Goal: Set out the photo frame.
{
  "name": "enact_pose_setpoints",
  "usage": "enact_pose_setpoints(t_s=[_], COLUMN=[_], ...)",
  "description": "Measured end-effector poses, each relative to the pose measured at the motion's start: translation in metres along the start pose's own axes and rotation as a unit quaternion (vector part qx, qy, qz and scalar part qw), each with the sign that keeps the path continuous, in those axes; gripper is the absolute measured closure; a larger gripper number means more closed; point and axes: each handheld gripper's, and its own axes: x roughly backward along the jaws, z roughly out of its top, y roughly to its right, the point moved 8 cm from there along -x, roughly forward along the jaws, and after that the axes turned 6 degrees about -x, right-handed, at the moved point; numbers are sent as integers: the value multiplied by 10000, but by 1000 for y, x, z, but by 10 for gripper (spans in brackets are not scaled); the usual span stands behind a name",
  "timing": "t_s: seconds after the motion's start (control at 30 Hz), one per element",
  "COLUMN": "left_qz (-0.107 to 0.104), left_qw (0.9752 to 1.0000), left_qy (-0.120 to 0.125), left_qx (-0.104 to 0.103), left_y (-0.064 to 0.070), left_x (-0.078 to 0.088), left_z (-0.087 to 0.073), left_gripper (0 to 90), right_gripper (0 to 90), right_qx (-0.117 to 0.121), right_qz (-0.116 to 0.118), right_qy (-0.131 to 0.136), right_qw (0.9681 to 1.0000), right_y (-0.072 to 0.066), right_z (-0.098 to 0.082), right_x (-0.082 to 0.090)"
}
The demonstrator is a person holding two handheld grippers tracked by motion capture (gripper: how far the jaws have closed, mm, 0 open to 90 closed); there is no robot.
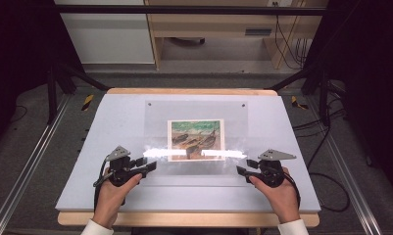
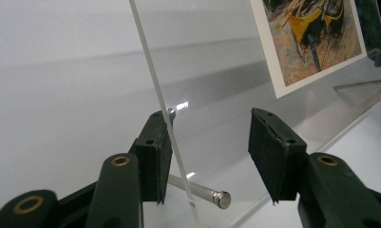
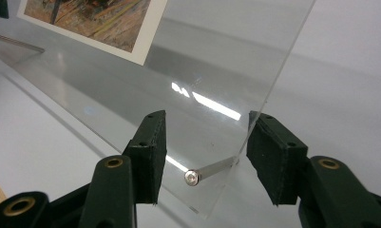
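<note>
Clear acrylic is what you have in front of you — a transparent frame panel (image 1: 194, 132) lying on the pale grey table top (image 1: 115, 117), with a painted print of boats (image 1: 196, 139) sandwiched near its middle. The panel's near edge catches the light as a bright strip between your two hands.

Your left gripper (image 1: 150, 166) sits at the panel's near left corner. In the left gripper view the jaws stand apart, one on each side of the corner: the left pad is right up against the panel's edge (image 2: 164, 118) — whether it actually touches I cannot tell — while the right pad is clear of it. A small metal standoff pin (image 2: 202, 192) pokes through the corner between the jaws. The pads do not clamp anything.

Your right gripper (image 1: 242, 170) is at the near right corner. In the right gripper view the panel's corner (image 3: 212, 156) and a second metal pin (image 3: 209, 171) lie between the jaws; the right pad is close beside the panel's edge, the left pad stands off from the pin's head. Here too the jaws are parted, with no squeeze on the acrylic.

Both hands (image 1: 113, 193) rest low on the table near its front edge, well apart from each other.
</note>
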Motion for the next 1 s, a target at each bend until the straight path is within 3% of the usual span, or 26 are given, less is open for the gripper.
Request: enact_pose_setpoints(t_s=[1.0], left_qz=[133], left_qw=[9996], left_qy=[-112], left_qx=[-210], left_y=[8], left_x=[10], left_z=[-11], left_gripper=[567], right_gripper=[595], right_qx=[199], right_qz=[-210], right_qy=[-72], right_qw=[9996], right_y=[-4], right_z=[-13], right_x=[9])
